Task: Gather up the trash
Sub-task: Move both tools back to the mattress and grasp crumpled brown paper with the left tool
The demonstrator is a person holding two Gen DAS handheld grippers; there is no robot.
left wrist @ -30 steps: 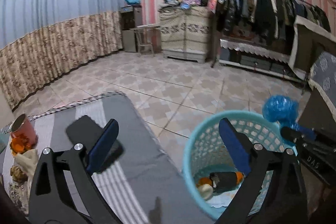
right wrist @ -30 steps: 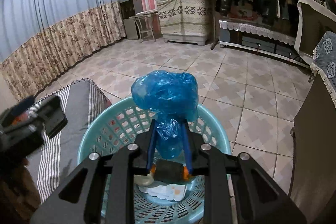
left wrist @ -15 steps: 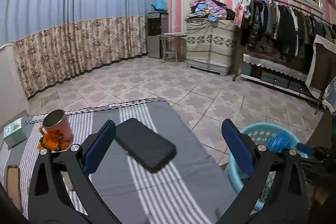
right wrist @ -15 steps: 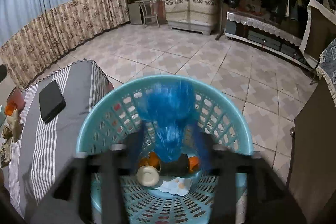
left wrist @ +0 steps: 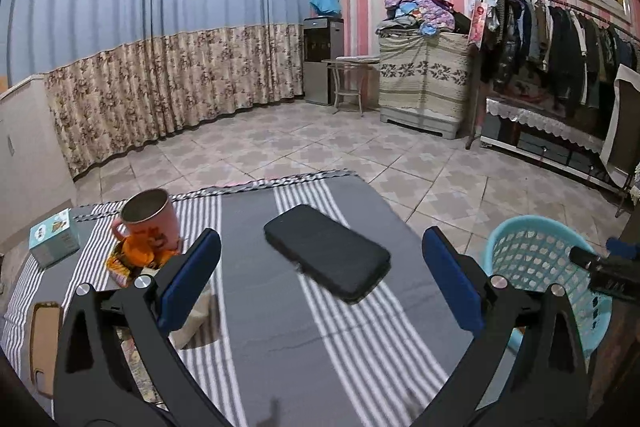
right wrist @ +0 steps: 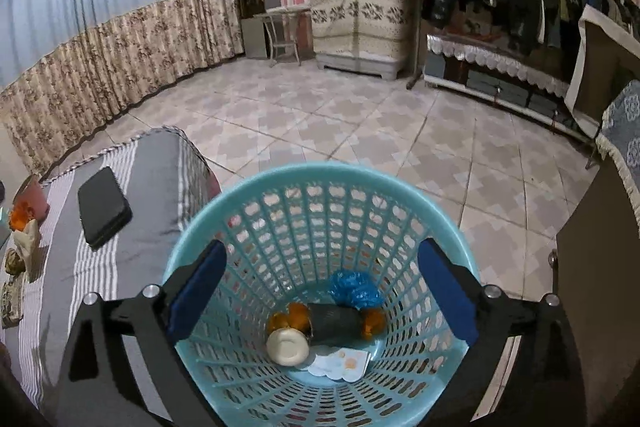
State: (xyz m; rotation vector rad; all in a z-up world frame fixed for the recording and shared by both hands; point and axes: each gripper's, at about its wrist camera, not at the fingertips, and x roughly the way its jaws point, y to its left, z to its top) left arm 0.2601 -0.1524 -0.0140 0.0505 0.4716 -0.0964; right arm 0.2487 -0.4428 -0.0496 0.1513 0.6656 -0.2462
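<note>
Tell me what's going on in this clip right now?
A person is collecting trash with two tools. The right hand-held gripper hangs over the perforated turquoise plastic basket; its jaws have just been opening, nothing is between them, and the crumpled blue plastic bag now lies inside on other rubbish. The left hand-held gripper is open and empty over the grey striped cloth, near a black phone and a pink metal mug.

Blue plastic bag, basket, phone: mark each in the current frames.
blue plastic bag (right wrist: 355,289), right wrist view, middle of the crumpled bag inside the basket.
basket (right wrist: 320,174), right wrist view, far rim.
phone (left wrist: 326,253), left wrist view, centre of its dark back.
</note>
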